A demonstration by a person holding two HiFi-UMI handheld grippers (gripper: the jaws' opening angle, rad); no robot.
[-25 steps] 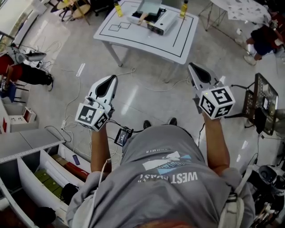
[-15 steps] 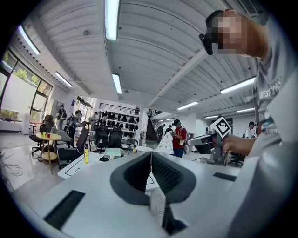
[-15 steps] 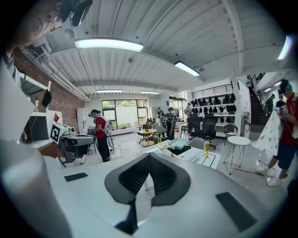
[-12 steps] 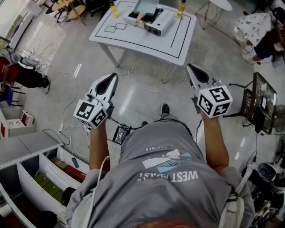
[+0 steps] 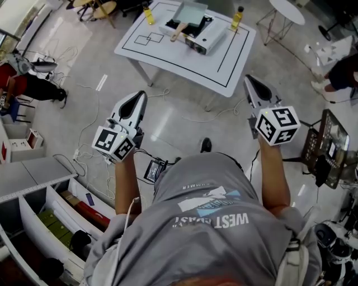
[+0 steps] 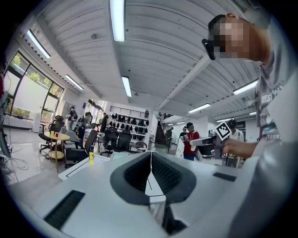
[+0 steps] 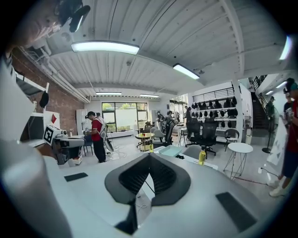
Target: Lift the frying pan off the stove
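A square pale-teal frying pan (image 5: 189, 11) with a wooden handle (image 5: 177, 33) sits on a white portable stove (image 5: 208, 34), on the white table (image 5: 218, 58) at the far end of the head view. Both grippers hang in the air over the floor, well short of the table. My left gripper (image 5: 140, 96) (image 6: 150, 153) is shut and holds nothing. My right gripper (image 5: 248, 79) (image 7: 149, 155) also has its jaws together and is empty. The right gripper view shows the teal pan (image 7: 171, 150) ahead, past the jaw tips.
Two yellow bottles (image 5: 148, 13) (image 5: 237, 18) stand on the table either side of the stove. Cables (image 5: 184, 114) trail over the floor before the table. Open shelving (image 5: 53, 209) is at lower left, a screen on a stand (image 5: 327, 142) at right, and a round white table (image 5: 286, 8) beyond.
The person has stepped forward, one foot now ahead. Both grippers have travelled toward the table, still shut and empty, the right one shifting rightward. The table lies further right in the head view.
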